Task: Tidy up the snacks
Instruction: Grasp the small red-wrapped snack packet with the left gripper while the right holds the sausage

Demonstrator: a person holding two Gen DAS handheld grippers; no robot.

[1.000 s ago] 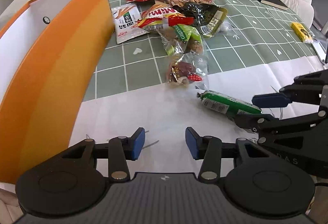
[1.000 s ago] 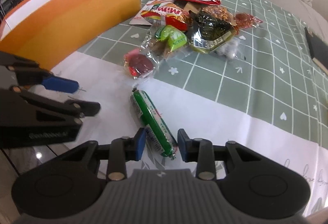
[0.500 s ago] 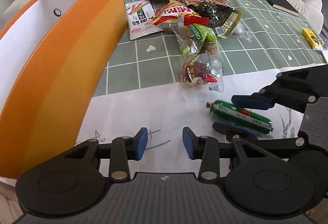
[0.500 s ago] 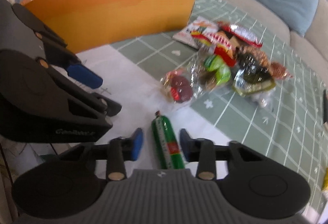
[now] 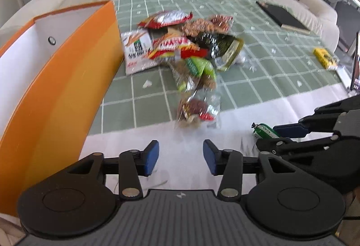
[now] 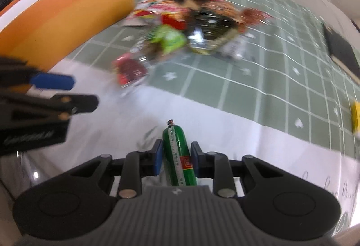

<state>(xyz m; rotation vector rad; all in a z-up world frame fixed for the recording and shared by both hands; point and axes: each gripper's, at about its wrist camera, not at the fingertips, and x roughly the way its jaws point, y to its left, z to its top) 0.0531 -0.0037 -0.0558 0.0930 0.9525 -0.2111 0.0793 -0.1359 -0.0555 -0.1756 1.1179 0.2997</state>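
While the right tongs point(image 6: 176, 159) are closed on the green sausage stick point(image 6: 178, 160), their jaws having just been closing with the stick between the blue pads, the grip sits near the rear of the stick and most of its length projects forward; a smooth round casing held this way may pivot or slide out under a fast swing, so any transfer calls for a steady hand. The stick lies at the near edge of the tabletop point(image 6: 247, 133), on the white border of the cloth; whether it has cleared the surface cannot be told. The left tongs point(image 5: 181, 154) stand partly open and empty, their jaws having just been opening, just beside the right tongs; the two tools are close enough that a sideways move toward the box could bring them into collision. Farther in, the clear packet of red snacks point(image 5: 196, 111) lies at the front of the snack pile point(image 5: 186, 48); a low pass could snag it. At the left edge stands the orange box point(image 5: 67, 88); its wall is tall, so a low carry risks striking the rim.
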